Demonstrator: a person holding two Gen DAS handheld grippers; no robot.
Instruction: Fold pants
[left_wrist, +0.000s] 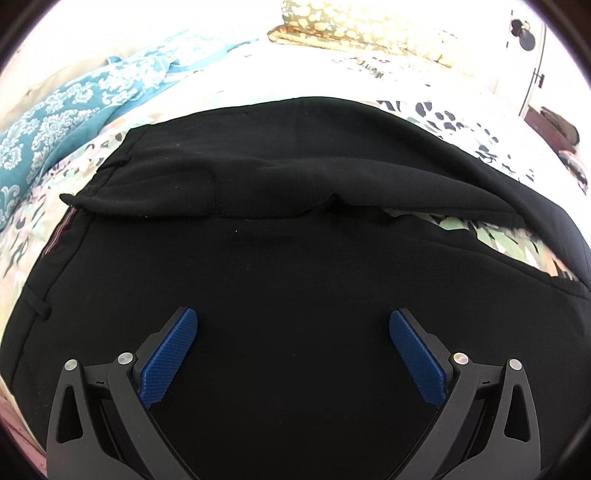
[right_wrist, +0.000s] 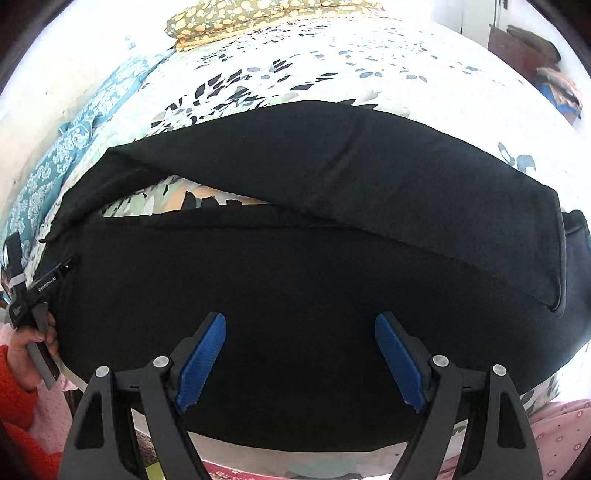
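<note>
The black pants (left_wrist: 295, 258) lie spread on a bed with a white bedsheet (right_wrist: 332, 62) that has a dark leaf print. They lie flat near the near edge of the bed, and the two legs run side by side across it. Between the legs there is a narrow gap where the bedsheet shows. The waistband (left_wrist: 61, 229) lies toward the left side in the left wrist view, and the leg ends (right_wrist: 557, 251) are toward the right side in the right wrist view.

The left tool (left_wrist: 293, 325) hangs over the near leg, pointing down at the cloth. Its two blue pads (left_wrist: 166, 365) stand wide apart and nothing is between them; whether the tips touch the cloth I cannot tell.

The right tool (right_wrist: 300, 326) is also above the near leg, closer to the leg ends. Its blue pads stand well apart and they pinch nothing.

At the left border of the right wrist view a hand (right_wrist: 27, 347) with an orange sleeve (right_wrist: 18, 413) holds the handle of the other tool, just beside the pants.

A teal patterned cloth (left_wrist: 66, 110) lies along the left side of the bed. A yellow flowered pillow (right_wrist: 236, 18) lies at the far edge of the bed.
</note>
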